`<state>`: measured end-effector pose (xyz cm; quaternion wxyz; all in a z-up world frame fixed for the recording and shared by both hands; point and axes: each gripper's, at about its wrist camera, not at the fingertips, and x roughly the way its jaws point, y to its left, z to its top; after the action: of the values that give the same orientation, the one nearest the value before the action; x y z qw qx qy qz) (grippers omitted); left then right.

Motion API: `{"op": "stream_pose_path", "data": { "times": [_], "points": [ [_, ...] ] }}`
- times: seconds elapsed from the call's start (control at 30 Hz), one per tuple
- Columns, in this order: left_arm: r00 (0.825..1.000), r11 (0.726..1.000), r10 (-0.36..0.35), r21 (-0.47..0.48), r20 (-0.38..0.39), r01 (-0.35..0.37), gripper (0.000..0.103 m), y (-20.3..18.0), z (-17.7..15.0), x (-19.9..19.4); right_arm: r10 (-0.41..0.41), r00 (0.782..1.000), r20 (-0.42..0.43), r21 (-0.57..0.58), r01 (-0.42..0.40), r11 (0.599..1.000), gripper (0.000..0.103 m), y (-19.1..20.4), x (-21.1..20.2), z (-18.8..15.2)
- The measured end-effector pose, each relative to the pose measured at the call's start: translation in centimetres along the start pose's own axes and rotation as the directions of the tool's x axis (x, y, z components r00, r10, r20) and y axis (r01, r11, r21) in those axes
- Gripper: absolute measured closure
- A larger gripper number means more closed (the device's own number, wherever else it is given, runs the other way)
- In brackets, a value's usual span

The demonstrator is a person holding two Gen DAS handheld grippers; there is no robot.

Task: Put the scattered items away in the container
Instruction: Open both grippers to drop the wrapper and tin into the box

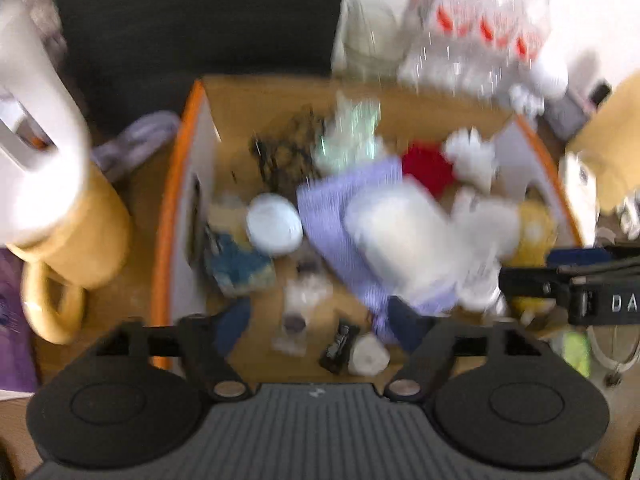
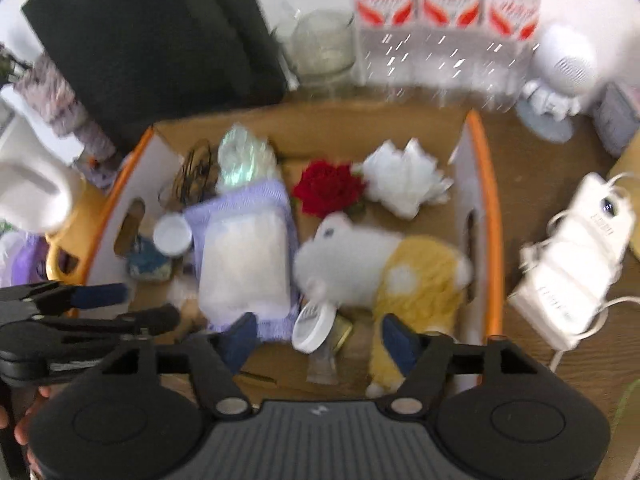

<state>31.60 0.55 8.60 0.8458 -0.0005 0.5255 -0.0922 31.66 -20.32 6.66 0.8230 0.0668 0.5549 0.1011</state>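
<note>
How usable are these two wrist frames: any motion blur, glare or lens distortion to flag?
Left wrist view: heavy motion smear across the cardboard box and its contents, only the left gripper body sharp; upper right blown out white. Right wrist view: milder blur, the red flower and plush toy readable; streaked glare on the wrapped bottles. Both show fisheye bending at the edges.

The right tool (image 2: 320,340) hangs over the cardboard box (image 2: 490,216), its blue-padded jaws spread with nothing pressed between them. Inside the box lie a white and yellow plush toy (image 2: 380,268), a red flower (image 2: 328,192), a white paper flower (image 2: 406,182), a white packet (image 2: 242,260) on a lilac cloth (image 2: 240,204), and a small white jar (image 2: 173,235). The left tool (image 2: 100,308) reaches in from the left edge. A white power adapter (image 2: 576,256) rests on the counter (image 2: 532,152) right of the box.
</note>
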Motion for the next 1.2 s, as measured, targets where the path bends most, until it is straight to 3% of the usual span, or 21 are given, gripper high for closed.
{"op": "stream_pose_path", "data": {
  "times": [0.03, 0.2, 0.3, 0.53, 0.63, 0.8, 0.87, 1.03, 1.1, 1.2],
  "points": [
    [1.0, 1.0, 0.008, -0.018, 0.016, -0.008, 0.011, 0.0, 0.5, -0.9, -0.006, 1.0, 0.0, 0.008, 0.006, 1.0, 0.022, -0.1, -0.6, 0.5],
    [0.996, 0.992, 0.07, -0.112, 0.055, -0.064, 0.006, -0.7, 2.9, -4.9, -0.059, 0.998, 0.032, 0.02, 0.058, 0.998, 0.022, 0.3, -5.1, 2.2],
    [0.983, 0.991, 0.118, -0.082, 0.142, -0.107, 0.0, -2.0, 3.2, -7.5, -0.071, 0.992, 0.104, 0.016, 0.069, 0.997, 0.017, 0.8, -8.3, 2.3],
    [0.964, 0.987, 0.162, -0.031, 0.209, -0.159, 0.0, -3.5, 1.4, -9.8, -0.09, 0.983, 0.157, -0.018, 0.094, 0.995, 0.013, 1.5, -10.1, 0.4],
    [0.935, 0.985, 0.173, -0.041, 0.308, -0.169, 0.0, -3.6, -0.4, -10.6, -0.104, 0.957, 0.272, -0.03, 0.116, 0.993, 0.013, 2.0, -10.7, -1.2],
    [0.827, 0.978, 0.168, 0.011, 0.537, -0.207, 0.0, -4.0, -5.1, -10.8, -0.078, 0.899, 0.43, -0.115, 0.14, 0.983, 0.013, 3.1, -9.7, -4.4],
    [0.798, 0.976, 0.166, 0.017, 0.579, -0.215, 0.0, -4.2, -6.2, -10.5, -0.072, 0.873, 0.482, -0.131, 0.153, 0.98, 0.013, 3.4, -9.3, -5.4],
    [0.767, 0.992, 0.111, -0.021, 0.632, -0.126, 0.0, -4.0, -7.5, -10.6, -0.039, 0.825, 0.563, -0.104, 0.118, 0.988, 0.014, 3.4, -8.9, -6.9],
    [0.762, 0.996, 0.085, -0.033, 0.642, -0.083, 0.0, -3.7, -7.9, -10.9, -0.021, 0.803, 0.595, -0.085, 0.089, 0.992, 0.014, 3.1, -9.0, -7.7],
    [0.75, 0.996, 0.088, -0.038, 0.656, -0.084, 0.0, -3.8, -8.9, -11.0, -0.004, 0.784, 0.62, -0.076, 0.064, 0.995, 0.014, 2.7, -8.8, -9.1]
  ]
}}
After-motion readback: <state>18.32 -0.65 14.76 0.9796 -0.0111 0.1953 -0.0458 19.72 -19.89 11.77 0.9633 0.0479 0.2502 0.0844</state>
